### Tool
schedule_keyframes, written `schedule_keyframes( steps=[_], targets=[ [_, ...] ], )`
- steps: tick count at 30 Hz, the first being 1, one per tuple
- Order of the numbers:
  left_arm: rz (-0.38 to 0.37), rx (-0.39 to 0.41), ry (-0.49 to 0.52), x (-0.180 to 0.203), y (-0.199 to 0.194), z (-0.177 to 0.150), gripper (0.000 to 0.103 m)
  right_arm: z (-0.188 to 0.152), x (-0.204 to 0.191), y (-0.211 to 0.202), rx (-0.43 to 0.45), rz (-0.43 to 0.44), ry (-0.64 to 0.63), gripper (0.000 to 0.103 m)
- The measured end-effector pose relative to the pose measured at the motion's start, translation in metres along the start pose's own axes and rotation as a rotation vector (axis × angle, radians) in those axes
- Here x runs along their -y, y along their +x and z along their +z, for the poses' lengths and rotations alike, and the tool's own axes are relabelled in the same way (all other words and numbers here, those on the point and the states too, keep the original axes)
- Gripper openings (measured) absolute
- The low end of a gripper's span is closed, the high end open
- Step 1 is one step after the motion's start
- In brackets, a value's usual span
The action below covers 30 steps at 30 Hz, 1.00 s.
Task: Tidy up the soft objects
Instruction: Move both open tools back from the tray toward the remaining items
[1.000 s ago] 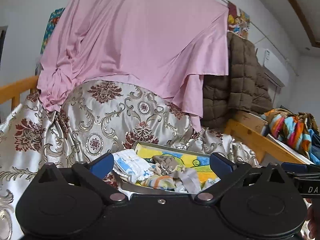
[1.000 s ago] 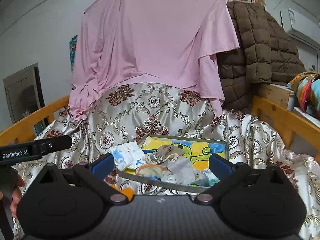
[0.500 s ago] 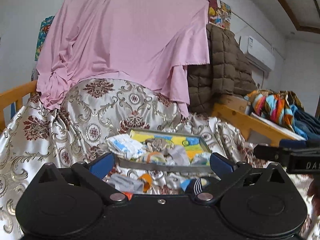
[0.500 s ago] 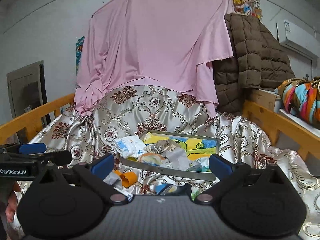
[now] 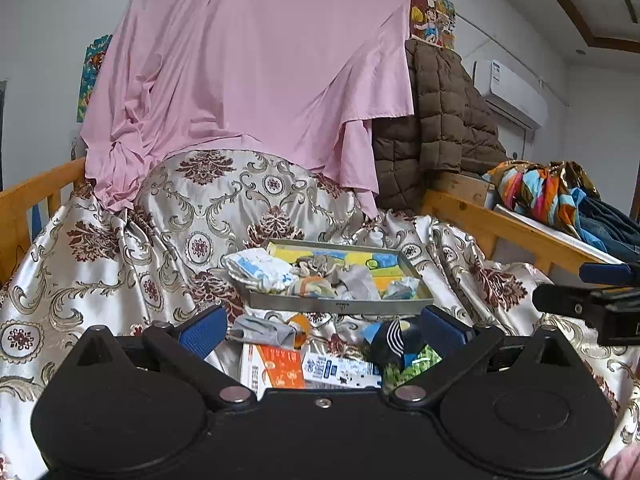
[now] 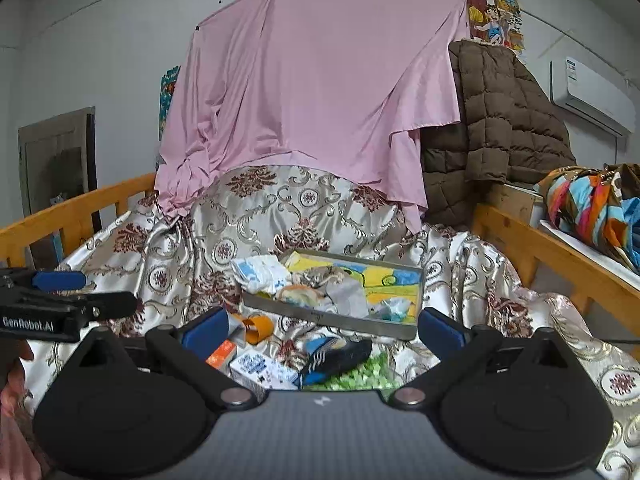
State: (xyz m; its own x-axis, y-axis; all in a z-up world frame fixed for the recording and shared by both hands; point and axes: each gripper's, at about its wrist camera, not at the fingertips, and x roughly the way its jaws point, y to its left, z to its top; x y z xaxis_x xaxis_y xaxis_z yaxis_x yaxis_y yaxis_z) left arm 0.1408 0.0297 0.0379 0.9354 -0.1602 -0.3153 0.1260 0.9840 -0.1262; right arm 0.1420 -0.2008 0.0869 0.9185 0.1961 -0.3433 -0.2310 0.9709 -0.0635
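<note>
A shallow grey tray (image 5: 340,306) (image 6: 332,322) with a yellow and blue base lies on the patterned bedspread and holds several small soft cloths, one white and blue (image 5: 260,270) (image 6: 262,274). In front of the tray lie a grey sock (image 5: 266,330), a dark striped sock (image 5: 394,338) (image 6: 340,354), a green patterned cloth (image 6: 356,376), an orange roll (image 6: 258,326) and small cartons (image 5: 280,368) (image 6: 260,368). My left gripper (image 5: 322,330) is open above these loose items, holding nothing. My right gripper (image 6: 320,328) is open too, empty, a little short of the tray.
Wooden bed rails (image 5: 492,220) (image 6: 76,210) run along both sides. A pink sheet (image 5: 256,80) hangs behind the bed, with a brown quilted coat (image 5: 444,128) beside it. Colourful clothes (image 5: 540,192) are piled on the right ledge.
Both grippers have drawn back from the tray, which now looks smaller and farther. The loose socks, cartons and green cloth in front of it have come into view.
</note>
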Motion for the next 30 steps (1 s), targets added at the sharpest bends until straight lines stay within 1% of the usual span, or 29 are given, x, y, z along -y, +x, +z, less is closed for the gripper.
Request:
schedule_keyframes(
  steps=[5, 10, 14, 17, 23, 30],
  targets=[
    [-0.012, -0.028, -0.01, -0.001, -0.003, -0.005, 0.102, -0.02, 0.0, -0.004, -0.058, -0.018, 0.019, 0.103],
    [-0.024, -0.075, 0.012, 0.003, 0.001, -0.011, 0.102, -0.046, 0.004, -0.005, -0.118, -0.013, 0.021, 0.103],
    [-0.039, -0.122, 0.054, 0.009, 0.006, -0.018, 0.102, -0.062, 0.007, -0.005, -0.162, -0.016, -0.002, 0.103],
    [-0.06, -0.167, 0.086, 0.013, 0.013, -0.023, 0.102, -0.069, 0.011, -0.003, -0.198, -0.014, 0.008, 0.103],
    [-0.101, -0.241, 0.16, 0.025, 0.03, -0.035, 0.102, -0.075, 0.022, 0.01, -0.267, -0.021, 0.057, 0.103],
    [-0.158, -0.323, 0.277, 0.04, 0.055, -0.051, 0.102, -0.079, 0.028, 0.034, -0.361, -0.025, 0.077, 0.103]
  ],
)
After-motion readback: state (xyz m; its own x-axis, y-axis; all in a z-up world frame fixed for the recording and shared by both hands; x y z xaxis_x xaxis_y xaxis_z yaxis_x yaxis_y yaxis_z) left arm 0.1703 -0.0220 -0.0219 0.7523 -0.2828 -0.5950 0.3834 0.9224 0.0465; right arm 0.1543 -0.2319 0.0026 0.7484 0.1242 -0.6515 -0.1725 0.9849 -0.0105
